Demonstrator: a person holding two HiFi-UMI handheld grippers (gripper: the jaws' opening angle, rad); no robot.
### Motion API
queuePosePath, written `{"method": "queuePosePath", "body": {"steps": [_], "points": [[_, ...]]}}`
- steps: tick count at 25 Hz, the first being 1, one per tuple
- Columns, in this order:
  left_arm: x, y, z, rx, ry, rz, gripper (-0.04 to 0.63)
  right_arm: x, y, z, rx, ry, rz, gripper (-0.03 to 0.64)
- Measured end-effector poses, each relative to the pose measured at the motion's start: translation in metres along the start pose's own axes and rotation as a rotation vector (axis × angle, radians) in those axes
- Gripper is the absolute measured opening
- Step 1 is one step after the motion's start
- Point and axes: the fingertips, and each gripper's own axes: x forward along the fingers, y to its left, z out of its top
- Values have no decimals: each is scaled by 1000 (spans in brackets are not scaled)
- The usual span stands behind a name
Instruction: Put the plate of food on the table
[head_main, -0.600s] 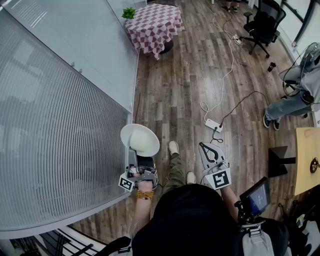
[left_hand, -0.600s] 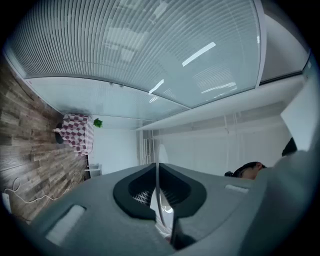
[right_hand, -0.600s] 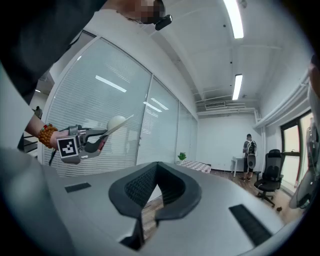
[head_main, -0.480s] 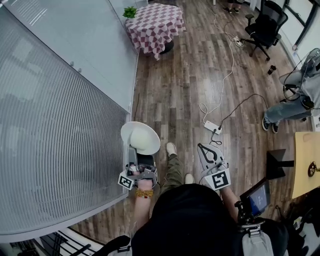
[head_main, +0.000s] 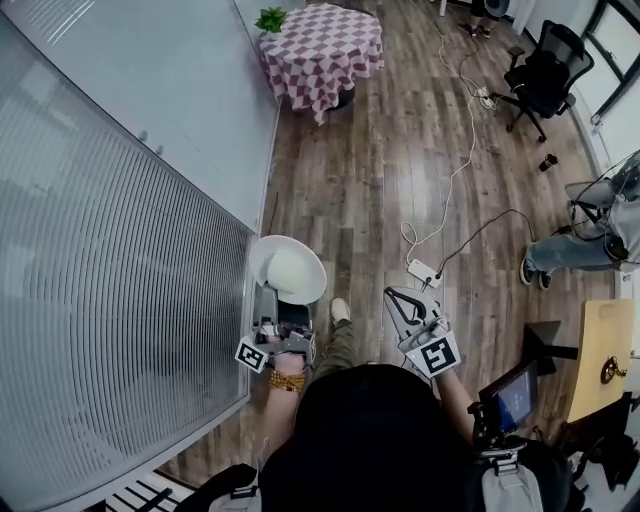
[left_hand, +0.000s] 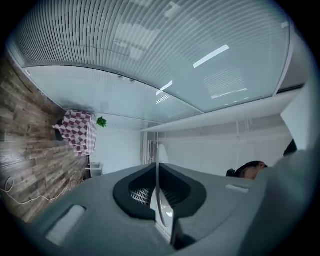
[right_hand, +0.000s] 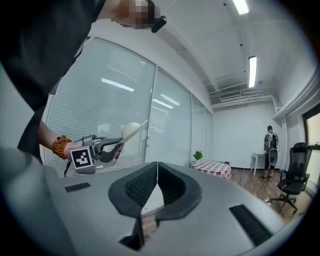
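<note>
Two grippers were shut, the left gripper (head_main: 280, 312) clamping the near rim of the round white plate (head_main: 262, 252) with its pale domed food (head_main: 293, 270), the right gripper (head_main: 398, 300) empty, while the checked-cloth table (head_main: 322, 45) stood far ahead, slightly right of the plate.

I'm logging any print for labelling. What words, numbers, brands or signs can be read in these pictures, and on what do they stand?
No readable text anywhere.
Left marker cube, on the left gripper: black-and-white square pattern, no letters.
Right marker cube, on the right gripper: the same kind of pattern.
Plate: plain white, no print.
Small screen at the person's waist: lit, too small to read.
</note>
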Motion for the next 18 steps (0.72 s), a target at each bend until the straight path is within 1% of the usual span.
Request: {"method": "queuePosePath", "body": {"steps": [3, 5, 7, 9, 13, 15, 18], "points": [[29, 21, 27, -8, -4, -5, 14, 45, -10, 6, 3, 3, 2, 11], [48, 33, 41, -22, -3, -17, 14, 74, -19, 11, 25, 2, 1, 11], [70, 45, 54, -42, 6, -24, 14, 103, -30, 21, 54, -10, 4, 11], [90, 58, 64, -62, 23, -26, 14, 129, -41, 31, 62, -25, 2, 11], [123, 83, 84, -80, 49, -45, 14, 166, -62, 28, 51, -9, -18, 11], [129, 96, 92, -87, 36, -35, 14, 181, -74, 28, 59, -5, -30, 11], [137, 120, 112, -95, 9, -16, 14, 212, -96, 16, 70, 14, -49, 11]]}}
